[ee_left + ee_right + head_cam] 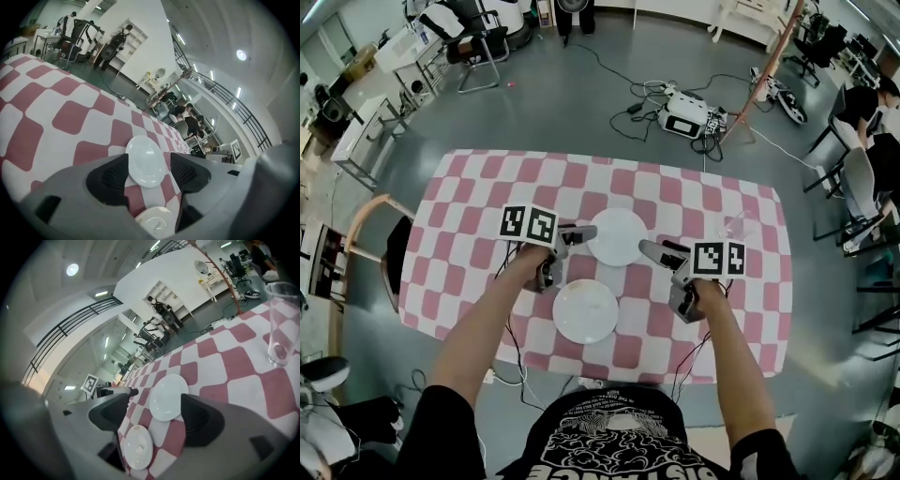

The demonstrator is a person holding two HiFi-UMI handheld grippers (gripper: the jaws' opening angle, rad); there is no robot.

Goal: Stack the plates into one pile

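A: Plates?

B: Two, white, flat on the checked table [478,187], mid-table and apart. Far plate [617,236], and near plate [585,310] just this side of it. Not yet stacked.

A: Claws?

B: Left gripper [149,174] is left of the plates, jaws apart, nothing in them; both plates show beyond the gap. Right gripper [157,417] is to the right, jaws likewise apart and empty.

A: How will a plate handle?

B: Stiff and glossy, so probably slippery under the pads. It looks ceramic, though I cannot tell that for sure at this range. If so, it is moderately heavy and chips when dropped.

A: Where to grip?

B: The rim. It sits low on the cloth, so one jaw has to slide under the edge, with the other on top. I would pinch the side nearest the claw, lift level, and set it down gently on the other plate.

A: Hazards?

B: A glass [739,225] stands far right, well apart from the plates.
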